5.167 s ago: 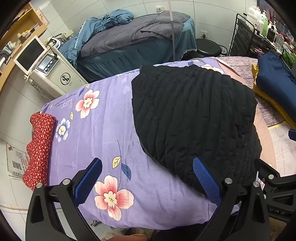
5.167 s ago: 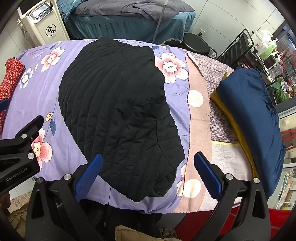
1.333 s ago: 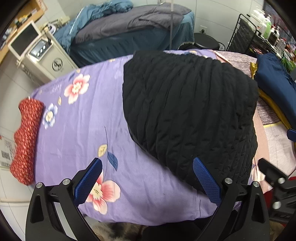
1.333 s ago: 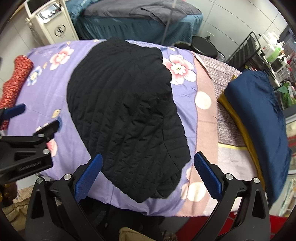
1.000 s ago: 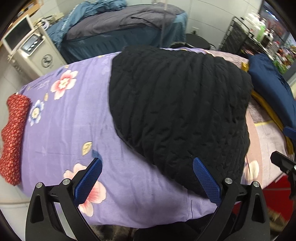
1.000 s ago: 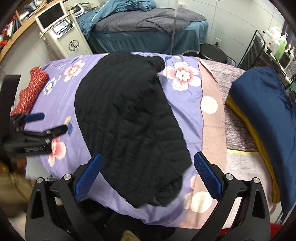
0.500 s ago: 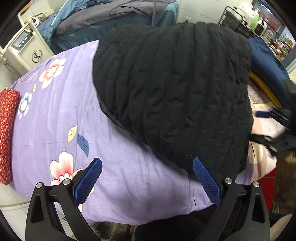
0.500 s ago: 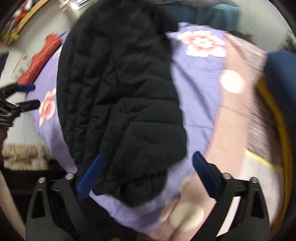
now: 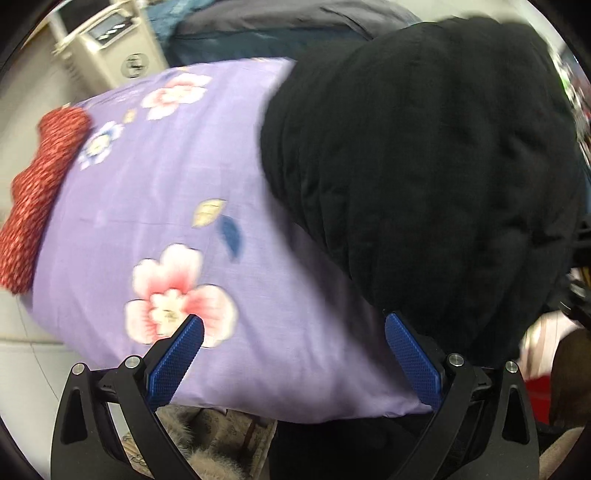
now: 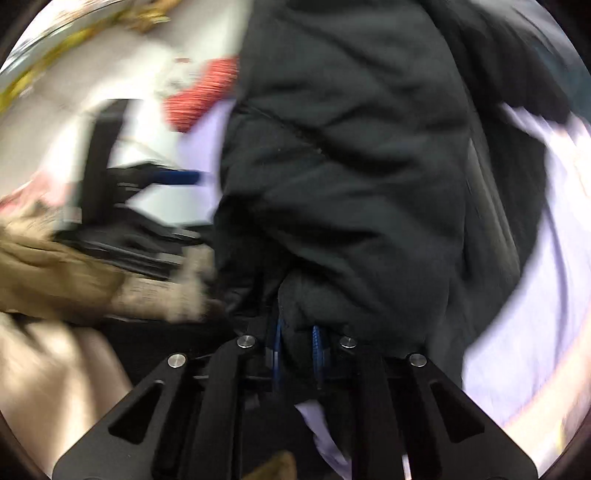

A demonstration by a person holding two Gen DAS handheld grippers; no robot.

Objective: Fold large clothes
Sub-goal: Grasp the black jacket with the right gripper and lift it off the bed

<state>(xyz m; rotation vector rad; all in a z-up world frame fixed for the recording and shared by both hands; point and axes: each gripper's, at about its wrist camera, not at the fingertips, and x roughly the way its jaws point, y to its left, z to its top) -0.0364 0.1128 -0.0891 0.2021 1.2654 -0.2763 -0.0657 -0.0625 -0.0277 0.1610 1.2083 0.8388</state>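
A bed covered with a lilac sheet printed with pink and white flowers (image 9: 155, 206) carries the work. A black quilted padded jacket (image 9: 424, 166) lies on the right part of this sheet and reaches the near edge of the bed, where some of it hangs over. At the far left corner of the bed lies a long red cushion with small white dots (image 9: 40, 173). Behind the bed stands a cream-coloured machine with a small screen (image 9: 107, 48), and beside it a second bed with grey and dark teal covers (image 9: 280, 26).

The left gripper (image 9: 293, 354) hangs over the near edge of the bed with its jaws wide apart; only the lilac sheet shows between the blue pads, and the right pad is just beside the jacket hem. The right gripper (image 10: 297, 345) has its jaws closing almost together, and a bunched fold of the black jacket sits between the blue pads at the near edge.

The right wrist view is strongly blurred. In it the left gripper appears only as a dark smear on the left, and a tan sleeve with a pale furry cuff (image 10: 110, 284) is hard to make out. The right edge of the left wrist view is also blurred, so the things there cannot be told.
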